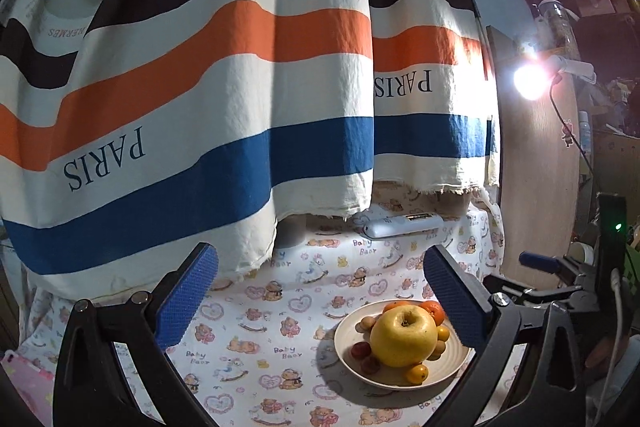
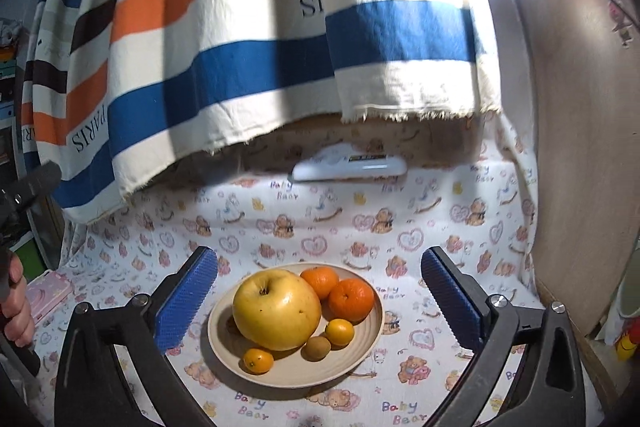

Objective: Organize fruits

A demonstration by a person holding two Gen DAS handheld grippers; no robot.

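Note:
A beige plate [image 2: 360, 351] sits on the bear-print cloth and holds a large yellow apple [image 2: 276, 309], two oranges [image 2: 351, 299], two small kumquats [image 2: 339, 331] and a brown kiwi-like fruit [image 2: 318, 347]. My right gripper [image 2: 320, 301] is open and empty, its blue pads either side of the plate, above it. In the left wrist view the plate [image 1: 448, 367] lies right of centre, with the apple [image 1: 403, 337], oranges [image 1: 434, 311] and small dark red fruits [image 1: 361, 350]. My left gripper [image 1: 320, 301] is open and empty, left of the plate.
A striped curtain [image 1: 200, 87] hangs at the back over the table. A white remote-like device [image 2: 350, 167] lies under its edge. A bright lamp [image 1: 530, 79] shines at the right by a wooden panel [image 1: 536, 207]. A pink item [image 2: 44, 295] lies far left.

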